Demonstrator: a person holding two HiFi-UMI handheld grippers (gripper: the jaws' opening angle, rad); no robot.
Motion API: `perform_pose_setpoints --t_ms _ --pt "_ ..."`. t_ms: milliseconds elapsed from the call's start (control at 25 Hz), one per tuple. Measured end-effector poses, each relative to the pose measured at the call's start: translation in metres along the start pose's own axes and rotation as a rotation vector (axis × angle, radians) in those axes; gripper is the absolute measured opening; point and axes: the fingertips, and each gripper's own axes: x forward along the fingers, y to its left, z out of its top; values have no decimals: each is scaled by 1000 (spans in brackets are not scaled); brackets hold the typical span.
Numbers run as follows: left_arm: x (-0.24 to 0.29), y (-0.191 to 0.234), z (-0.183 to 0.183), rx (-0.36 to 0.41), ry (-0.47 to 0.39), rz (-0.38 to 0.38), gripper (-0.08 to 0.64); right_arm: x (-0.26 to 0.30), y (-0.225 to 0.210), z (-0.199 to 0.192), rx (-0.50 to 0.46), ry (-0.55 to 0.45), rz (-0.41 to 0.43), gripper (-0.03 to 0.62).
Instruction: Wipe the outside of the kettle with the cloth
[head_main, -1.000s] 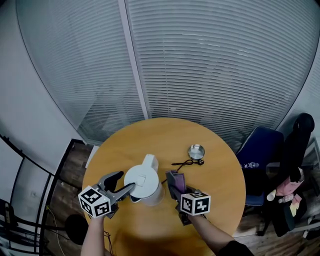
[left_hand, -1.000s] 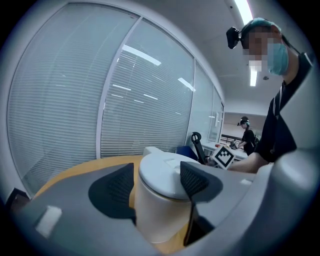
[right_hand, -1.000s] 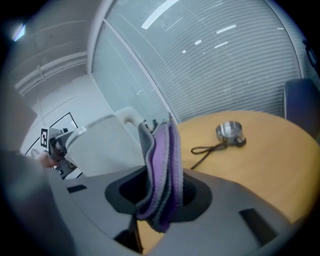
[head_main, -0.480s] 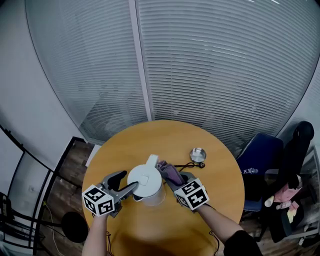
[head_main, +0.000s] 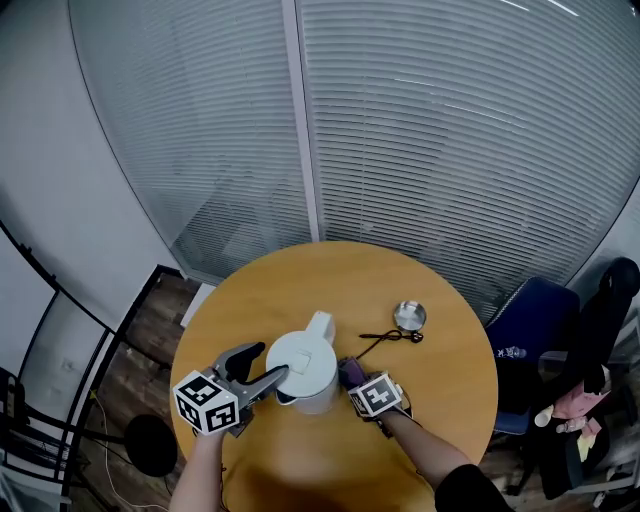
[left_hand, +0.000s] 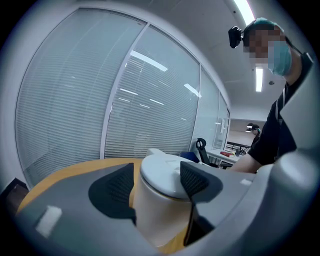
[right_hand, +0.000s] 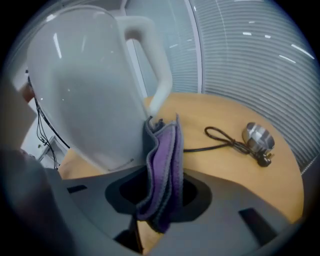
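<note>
A white kettle (head_main: 305, 368) stands on the round wooden table (head_main: 340, 280), handle pointing away from me. My left gripper (head_main: 268, 361) is open at its left side; one finger (head_main: 281, 374) lies against the kettle wall. In the left gripper view the kettle (left_hand: 160, 200) rises just beyond the spread pads of that gripper (left_hand: 157, 187). My right gripper (head_main: 352, 378) is shut on a folded purple cloth (head_main: 349, 371) and holds it to the kettle's right side. In the right gripper view, held by that gripper (right_hand: 162, 192), the cloth (right_hand: 164, 160) touches the kettle (right_hand: 90, 90) below the handle (right_hand: 150, 50).
A small metal kettle base (head_main: 408, 316) with a black cord (head_main: 385, 337) lies on the table to the right, also seen as the base (right_hand: 257, 136) and cord (right_hand: 220, 140). A blue office chair (head_main: 530, 320) stands beyond the table's right edge. Glass walls with blinds lie behind.
My right gripper has carried the cloth from near the kettle's top down along its right side toward me. The left gripper has stayed at the kettle's left.
</note>
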Motion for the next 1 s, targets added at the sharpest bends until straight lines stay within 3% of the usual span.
perform_pose_setpoints --t_ms 160,320,520,680,800,1000 --pt "1 0 0 -8 -4 2 296 13 -3 -15 10 84 -16 115" --pt "0 0 1 18 -1 8 296 6 -2 -13 39 65 -32 115" --pt "0 -2 3 66 -12 40 296 -25 7 -10 130 -53 -55 117" --pt "-16 4 3 87 -53 134 296 -59 29 -13 225 -166 -52 117" --pt "-39 7 -1 75 -103 201 296 -84 48 -25 292 -244 -65 117" --pt "-76 -1 -19 51 -142 250 287 -121 84 -47 387 -352 -92 115"
